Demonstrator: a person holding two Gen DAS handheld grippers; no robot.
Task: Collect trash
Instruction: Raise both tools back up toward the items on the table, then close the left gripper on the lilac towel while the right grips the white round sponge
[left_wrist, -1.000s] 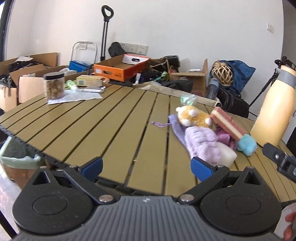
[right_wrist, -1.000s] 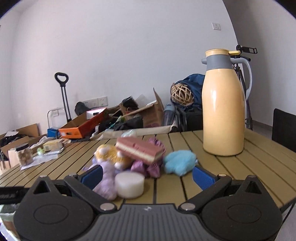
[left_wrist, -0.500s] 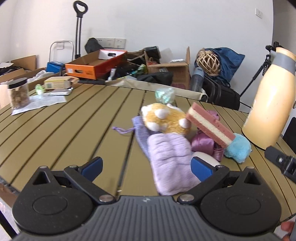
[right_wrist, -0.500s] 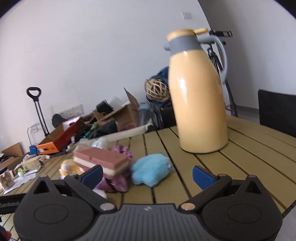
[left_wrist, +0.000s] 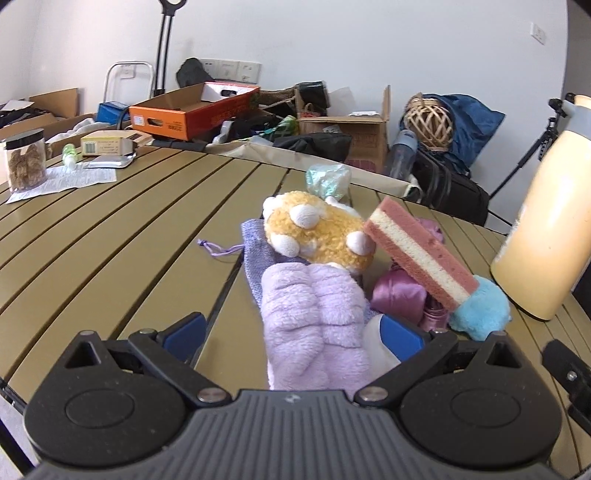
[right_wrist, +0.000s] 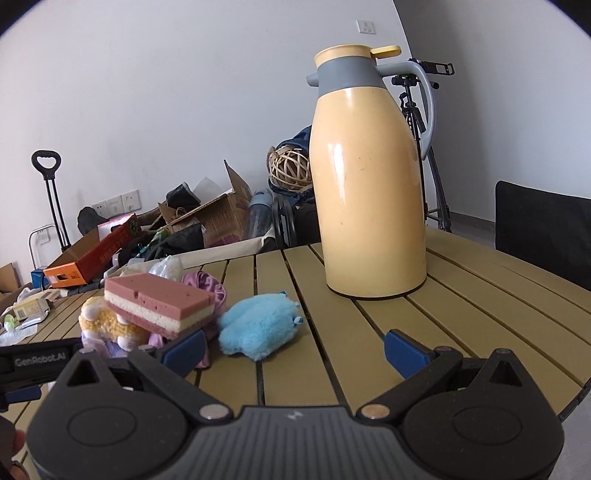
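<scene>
A heap of soft things lies on the slatted olive table (left_wrist: 122, 236): a purple plush (left_wrist: 314, 317), a yellow plush paw (left_wrist: 317, 236), a pink-and-cream sponge (left_wrist: 421, 254), a blue plush (left_wrist: 480, 314), pink satin cloth (left_wrist: 397, 295) and a lavender pouch (left_wrist: 255, 236). Crumpled clear plastic (left_wrist: 327, 179) sits behind them. My left gripper (left_wrist: 291, 334) is open, with the purple plush lying between its fingers. My right gripper (right_wrist: 295, 350) is open over bare slats, just right of the blue plush (right_wrist: 258, 326) and the sponge (right_wrist: 159, 302).
A tall yellow thermos (right_wrist: 369, 184) stands on the table behind the right gripper. A jar (left_wrist: 26, 162), papers and a small box (left_wrist: 105, 146) sit at the far left. A black chair (right_wrist: 543, 229) is at the right edge. Cardboard boxes and bags crowd the floor beyond.
My left gripper has moved forward and right to the heap, so the purple plush now lies between its fingers. The right gripper has edged closer to the thermos and blue plush.
</scene>
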